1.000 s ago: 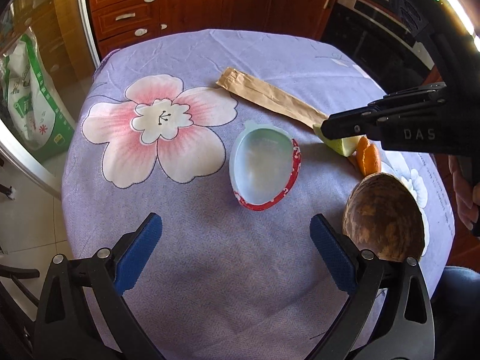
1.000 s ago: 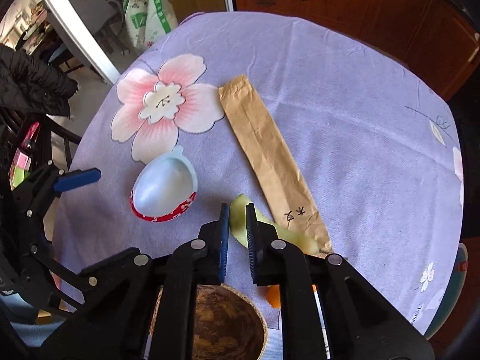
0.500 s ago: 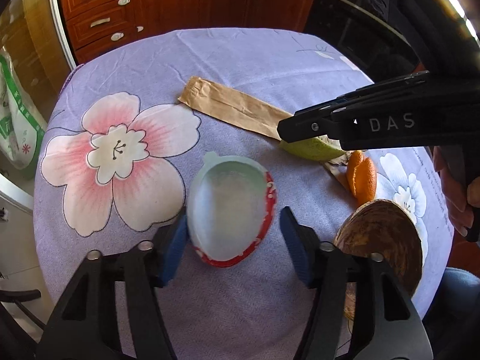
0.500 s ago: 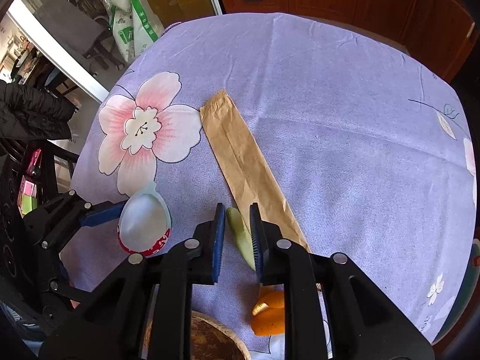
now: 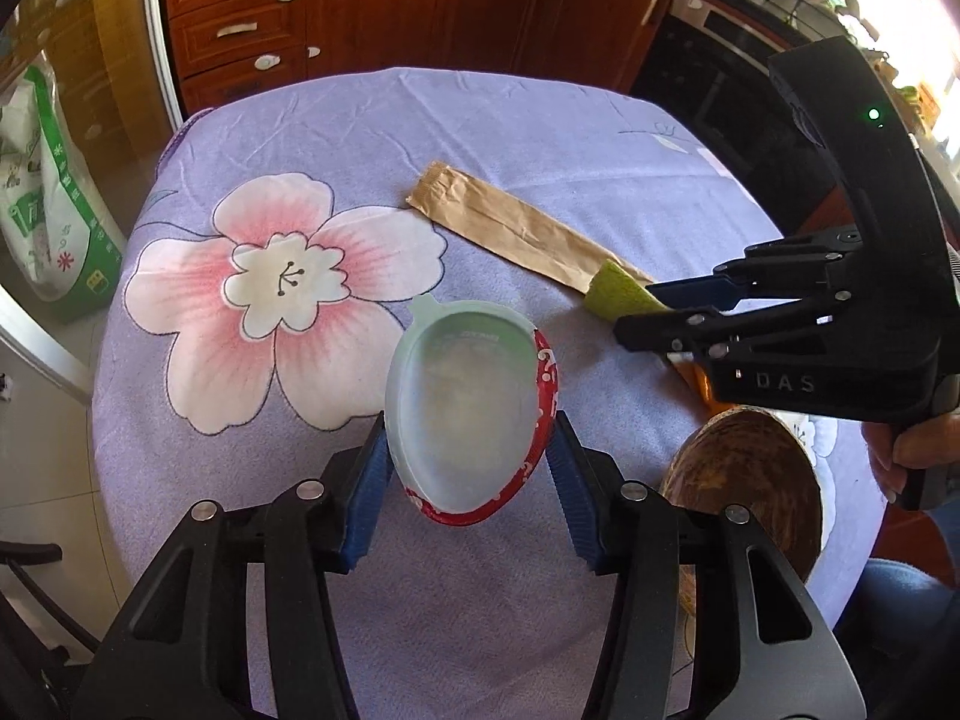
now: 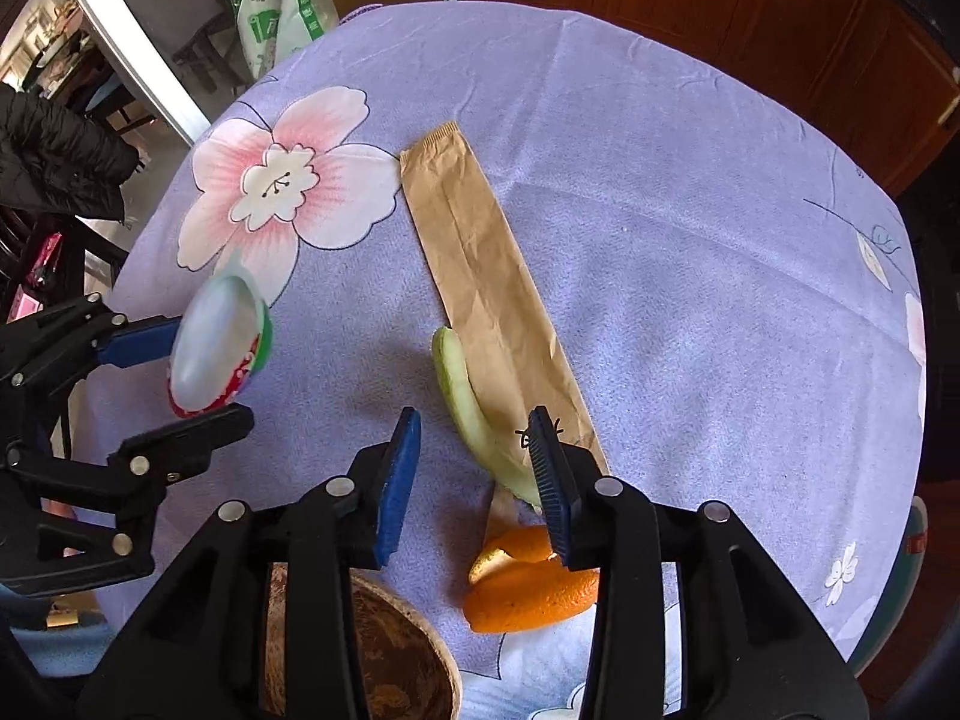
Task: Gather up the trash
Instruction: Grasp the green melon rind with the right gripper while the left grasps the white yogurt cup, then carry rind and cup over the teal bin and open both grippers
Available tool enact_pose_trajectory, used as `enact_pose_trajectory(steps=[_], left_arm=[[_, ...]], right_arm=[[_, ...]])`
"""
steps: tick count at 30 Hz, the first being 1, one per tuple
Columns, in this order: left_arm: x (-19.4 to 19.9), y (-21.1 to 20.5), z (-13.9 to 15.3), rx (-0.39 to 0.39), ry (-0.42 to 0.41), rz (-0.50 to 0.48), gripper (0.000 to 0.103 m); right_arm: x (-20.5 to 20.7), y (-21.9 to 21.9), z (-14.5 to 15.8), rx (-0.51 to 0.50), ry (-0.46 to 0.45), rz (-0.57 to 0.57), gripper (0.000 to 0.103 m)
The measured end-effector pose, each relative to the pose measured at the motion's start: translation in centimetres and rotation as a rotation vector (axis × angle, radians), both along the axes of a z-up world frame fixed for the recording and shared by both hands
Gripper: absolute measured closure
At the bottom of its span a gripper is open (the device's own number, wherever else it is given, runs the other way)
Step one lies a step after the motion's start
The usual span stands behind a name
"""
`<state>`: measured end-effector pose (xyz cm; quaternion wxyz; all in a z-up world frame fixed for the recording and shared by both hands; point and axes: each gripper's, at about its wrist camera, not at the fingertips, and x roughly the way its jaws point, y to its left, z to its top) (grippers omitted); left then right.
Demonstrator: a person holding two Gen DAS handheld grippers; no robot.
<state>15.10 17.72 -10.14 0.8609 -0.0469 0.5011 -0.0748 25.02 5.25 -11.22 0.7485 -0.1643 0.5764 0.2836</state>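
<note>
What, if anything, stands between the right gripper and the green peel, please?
Nothing visible does: the green peel lies on the tablecloth between the closing jaws of the right gripper, not yet pinched, its edge resting on the paper bag.

Strong daylight enters from the upper right of the left wrist view, causing glare there. The tablecloth (image 5: 372, 138) is evenly lit, with soft shadows beneath the fingers (image 6: 396, 480). Fisheye distortion curves all edges; focus is sharp.

Matt fuzzy cloth (image 5: 336, 138); creased brown paper bag (image 6: 480, 264); glossy plastic cup (image 5: 468, 414); rough wooden bowl (image 5: 750, 480).
</note>
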Motion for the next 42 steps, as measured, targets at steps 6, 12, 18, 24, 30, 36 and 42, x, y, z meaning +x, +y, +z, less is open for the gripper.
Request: enact_pose_trajectory(steps=[6,12,18,24,30,36,42], left_arm=[[-1.0,0.3,0.7,0.001,-0.001,0.033,0.051],[-2.0,-1.8,3.2,0.022,-0.051,0.007,0.051],[-2.7,-5.9,5.7,0.037,-0.087,-0.056,0.051],[-2.9,-11.9,7.3,0.043,-0.114,-0.162,0.051],[-2.5,-19.1,7.9,0.057,-0.124,-0.287,0.051],[-1.4,-25.6,7.8,0.065,-0.116,-0.399,0.051],[0.8,-32.2,7.0,0.095,-0.087,-0.519,0.051]], right_arm=[[-0.3,-1.1,1.7,0.081,-0.011,-0.051,0.095],[-0.9,-5.2,6.2,0.210,-0.051,-0.143,0.095],[-2.9,-9.6,10.1,0.308,-0.108,-0.203,0.095],[-5.0,-15.8,11.4,0.360,-0.135,-0.289,0.095],[-7.0,-24.2,12.1,0.414,-0.171,-0.431,0.095],[-8.4,-32.2,11.8,0.441,-0.206,-0.578,0.095],[-9.3,-39.6,10.5,0.477,-0.228,-0.729,0.095]])
